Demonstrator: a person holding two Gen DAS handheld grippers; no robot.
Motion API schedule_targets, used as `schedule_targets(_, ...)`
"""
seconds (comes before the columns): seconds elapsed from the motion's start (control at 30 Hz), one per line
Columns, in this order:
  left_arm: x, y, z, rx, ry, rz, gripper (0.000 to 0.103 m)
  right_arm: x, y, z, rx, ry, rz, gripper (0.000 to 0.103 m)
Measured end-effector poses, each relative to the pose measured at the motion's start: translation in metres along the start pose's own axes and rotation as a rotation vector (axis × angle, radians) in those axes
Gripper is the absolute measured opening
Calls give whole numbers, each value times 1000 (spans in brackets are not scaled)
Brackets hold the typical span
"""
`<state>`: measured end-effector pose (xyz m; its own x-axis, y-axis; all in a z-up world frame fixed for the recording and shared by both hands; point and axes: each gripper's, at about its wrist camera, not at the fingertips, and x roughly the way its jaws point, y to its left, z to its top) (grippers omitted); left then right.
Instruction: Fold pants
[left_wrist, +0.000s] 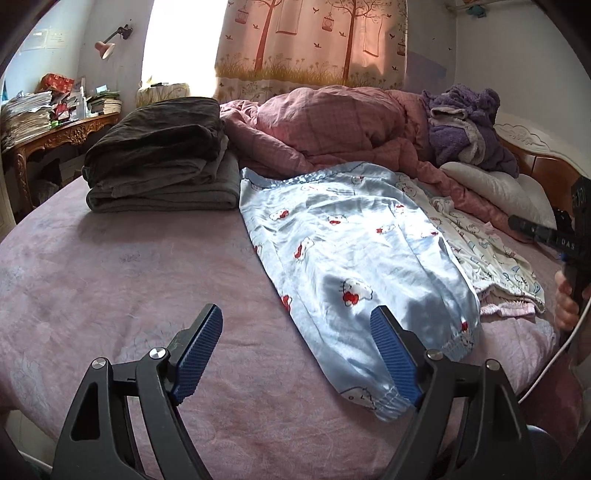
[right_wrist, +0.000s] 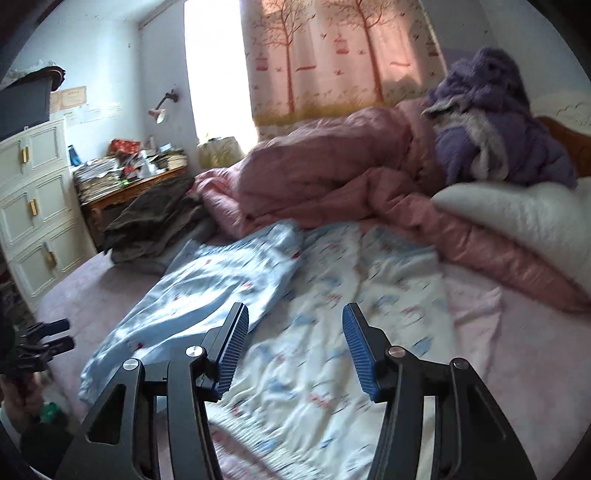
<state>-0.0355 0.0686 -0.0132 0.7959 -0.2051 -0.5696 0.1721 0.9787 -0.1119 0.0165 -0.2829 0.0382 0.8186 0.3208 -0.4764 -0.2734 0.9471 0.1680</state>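
Observation:
Light blue satin pants (left_wrist: 347, 251) with a cat print lie lengthwise on the pink bed, the elastic cuffs nearest me. They also show in the right wrist view (right_wrist: 207, 291), left of centre. My left gripper (left_wrist: 299, 332) is open and empty, low over the sheet by the cuffs; its right finger (left_wrist: 393, 354) is over the near leg. My right gripper (right_wrist: 295, 347) is open and empty above a white printed garment (right_wrist: 354, 332) beside the pants. That garment shows in the left wrist view (left_wrist: 491, 254) too.
A stack of folded dark clothes (left_wrist: 162, 158) sits at the far left of the bed. A rumpled pink duvet (left_wrist: 332, 125), a purple fleece (left_wrist: 469, 125) and a white pillow (left_wrist: 495, 188) lie at the head. A cluttered wooden desk (left_wrist: 62, 136) and white drawers (right_wrist: 33, 206) stand left.

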Motion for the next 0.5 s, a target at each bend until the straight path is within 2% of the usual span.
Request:
schedule_targets(0.1, -6, -4, -16, 14, 0, 25, 81, 14, 37, -42, -8, 81, 132, 48)
schedule_targets(0.17, -13, -8, -25, 33, -5, 39, 81, 19, 65, -67, -70, 119, 158, 48)
schedule_targets(0.27, -21, -15, -35, 73, 8, 17, 81, 24, 99, -95, -163, 181, 182, 48)
schedule_targets(0.37, -18, -23, -40, 109, 61, -18, 81, 33, 113, -105, -168, 233, 192, 48)
schedule_targets(0.5, -7, -31, -40, 143, 97, -8, 81, 41, 115, -100, -141, 233, 191, 48)
